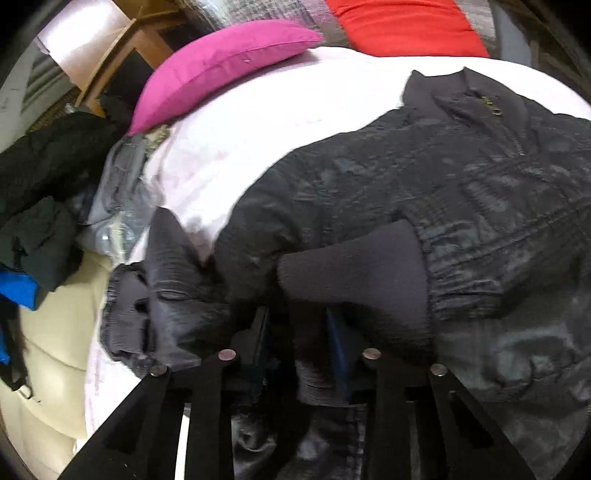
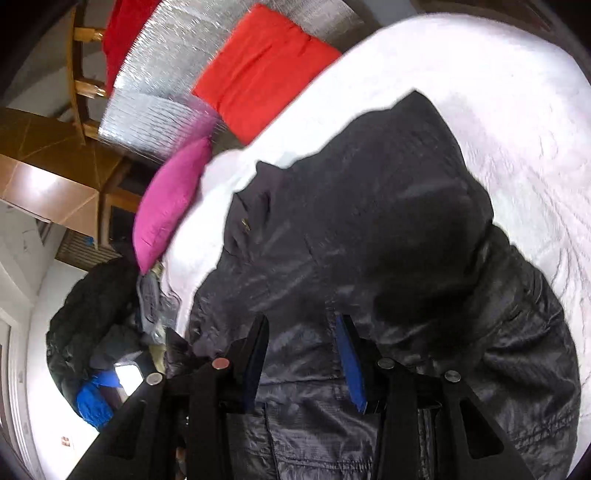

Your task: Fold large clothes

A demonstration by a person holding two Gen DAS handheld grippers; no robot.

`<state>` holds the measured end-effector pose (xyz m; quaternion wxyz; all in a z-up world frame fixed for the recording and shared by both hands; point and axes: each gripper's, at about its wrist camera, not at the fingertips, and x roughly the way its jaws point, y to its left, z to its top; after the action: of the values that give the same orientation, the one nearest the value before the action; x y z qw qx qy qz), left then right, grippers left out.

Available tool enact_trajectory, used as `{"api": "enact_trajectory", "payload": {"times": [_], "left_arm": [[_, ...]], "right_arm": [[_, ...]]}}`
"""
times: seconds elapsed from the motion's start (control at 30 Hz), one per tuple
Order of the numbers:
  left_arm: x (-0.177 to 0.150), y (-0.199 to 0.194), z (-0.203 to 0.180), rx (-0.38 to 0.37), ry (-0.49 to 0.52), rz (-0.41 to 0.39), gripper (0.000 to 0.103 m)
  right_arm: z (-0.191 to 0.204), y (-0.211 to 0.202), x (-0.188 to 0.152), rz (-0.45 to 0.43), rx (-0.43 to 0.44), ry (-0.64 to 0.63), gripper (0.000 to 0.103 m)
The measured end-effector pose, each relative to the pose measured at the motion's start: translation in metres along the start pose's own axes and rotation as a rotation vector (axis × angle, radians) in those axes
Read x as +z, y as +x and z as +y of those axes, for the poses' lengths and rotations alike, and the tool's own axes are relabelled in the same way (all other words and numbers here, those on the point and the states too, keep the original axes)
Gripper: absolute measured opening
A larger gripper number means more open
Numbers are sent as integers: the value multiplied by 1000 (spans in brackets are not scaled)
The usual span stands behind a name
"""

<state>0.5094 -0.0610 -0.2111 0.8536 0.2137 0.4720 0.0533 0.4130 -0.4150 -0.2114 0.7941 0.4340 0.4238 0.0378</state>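
You are part-way through folding the dark jacket (image 1: 424, 192), which lies spread over the white bed cover (image 1: 295, 96), its collar and zip toward the far edge near the pink cushion (image 1: 221, 62) and red cushion (image 1: 406, 26). One sleeve, with its knit cuff (image 1: 354, 273), lies folded across the body.

Your left gripper (image 1: 299, 332) sits low over the near edge of the jacket, jaws narrow, with a fold of dark cloth between the fingers; whether the pads truly press on it I cannot tell, as the view there is blurred and dark.

Your right gripper (image 2: 303, 343) stands moderately apart over the shiny cloth on the other side; cloth lies between the fingers, but a firm pinch cannot be read.

By my judgement the next move is to secure both near-edge grips, then carry the hem up and over toward the collar. Lift evenly, since the slippery shell may slide and undo the tucked sleeve. Keep clear of the clothes heap (image 1: 40, 206) past the bed's left edge.
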Motion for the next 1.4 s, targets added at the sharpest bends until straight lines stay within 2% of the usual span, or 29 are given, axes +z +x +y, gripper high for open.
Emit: {"api": "enact_trajectory", "payload": {"times": [0.1, 0.17, 0.23, 0.3, 0.33, 0.4, 0.6, 0.7, 0.83, 0.93, 1.03, 1.1, 1.17, 1.23, 1.27, 1.33, 1.37, 1.4], "left_arm": [[-3, -7, 1, -6, -15, -4, 31], [-9, -18, 5, -29, -20, -22, 32], [-16, -31, 18, -53, -47, -59, 42], [-21, -35, 41, -77, -97, -91, 65], [-25, -39, 53, -88, -126, -104, 69], [-31, -41, 83, -99, -195, -113, 78], [-49, 0, 206, -64, -475, -1, 82], [-54, 29, 247, -37, -539, 56, 82], [-48, 50, 255, -111, -572, 87, 82], [-39, 58, 237, -139, -558, 107, 82], [-27, 72, 213, -127, -501, 143, 82], [-24, 89, 201, -81, -459, 183, 82], [-26, 102, 199, -69, -456, 196, 82], [-29, 104, 200, -90, -471, 166, 72], [-30, 105, 200, -104, -465, 149, 52], [-29, 103, 199, -108, -430, 129, 40], [-28, 101, 199, -111, -411, 114, 23], [-26, 99, 199, -106, -397, 106, 14]], "right_arm": [[-11, 19, -1, 75, -80, 49, 42], [-15, 22, 0, 76, -73, 67, 42], [-12, 17, 1, 52, -59, 53, 42], [-6, 13, 1, 32, -42, 29, 43], [-4, 13, 0, 34, -30, 22, 46], [-4, 18, -2, 52, -7, 28, 67], [-8, 23, -4, 60, 3, 59, 68], [-10, 24, -4, 58, 14, 75, 67], [-8, 26, -3, 55, 4, 67, 67], [-6, 24, -3, 35, 6, 57, 67], [1, 16, -2, -6, 26, 21, 67], [6, 11, -1, -34, 37, -4, 68], [10, 6, 0, -62, 34, -21, 67], [11, 4, 1, -80, 34, -25, 67], [11, 4, 2, -83, 36, -24, 67], [10, 3, 3, -89, 38, -18, 67], [9, 2, 4, -98, 38, -12, 67], [9, 2, 4, -103, 35, -11, 67]]}}
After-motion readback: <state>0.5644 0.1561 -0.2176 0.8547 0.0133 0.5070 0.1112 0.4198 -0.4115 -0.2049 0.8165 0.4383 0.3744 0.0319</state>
